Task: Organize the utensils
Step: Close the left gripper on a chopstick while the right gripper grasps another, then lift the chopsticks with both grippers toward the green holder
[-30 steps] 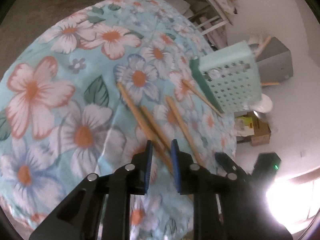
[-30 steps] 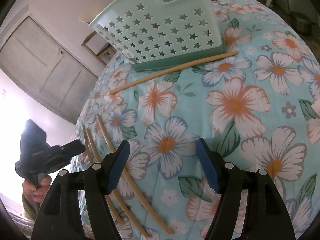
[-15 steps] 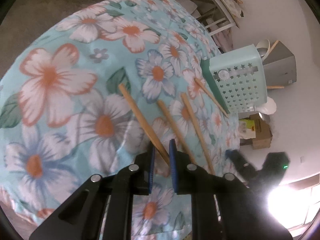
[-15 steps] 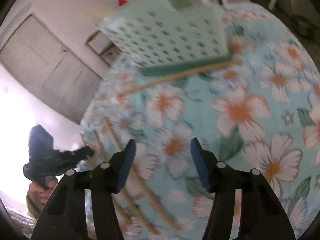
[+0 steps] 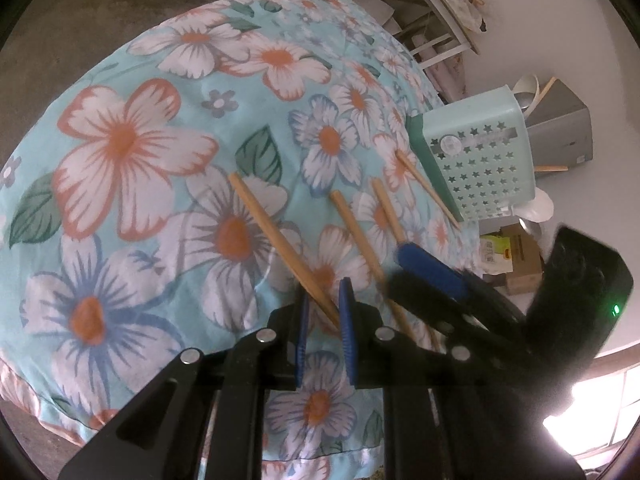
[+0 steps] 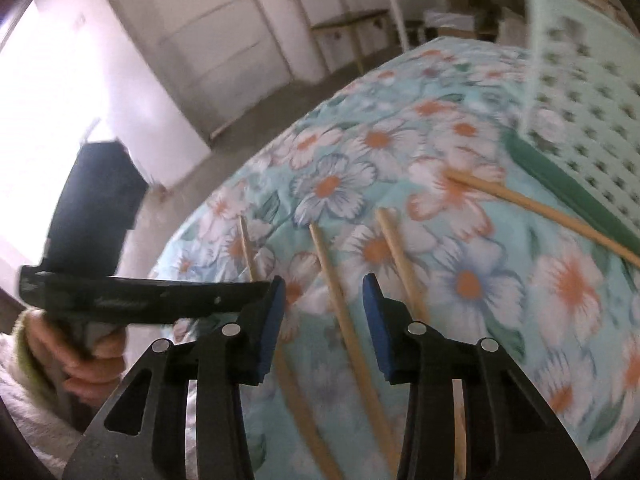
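Blue rubber pads line the left gripper [image 5: 323, 312] at the bottom of the left wrist view. Its jaws stand nearly together around the near end of a wooden chopstick [image 5: 280, 240]; whether the pads actually press the wood cannot be told, since a thin gap shows on at least one side. That stick runs up and left from the jaws, over a turquoise tablecloth [image 5: 120, 208] printed with large white and orange flowers.

Just to the right, the right gripper [image 5: 430, 268] reaches in from the side, close to the left one. In its own blurred view the right gripper [image 6: 324, 312] has just been closing, yet its jaws are apart, with a second chopstick [image 6: 344, 312] lying between the pads and untouched. A third chopstick [image 6: 400, 260] lies just beside the right pad. The person's hand [image 6: 88, 356] holding the left tool shows at the left edge.

Farther off, a fourth chopstick [image 5: 428, 188] rests against the foot of a mint-green utensil caddy [image 5: 480, 160] with star-shaped holes, standing at the table's far right edge.

Judged from this, the risks are these. Both tools work close together and could knock each other. The left grip sits at the very end of its stick, so the stick may pivot or slip out when lifted. The right jaws could catch the neighbouring stick too. The cloth is soft and may bunch under the pads.
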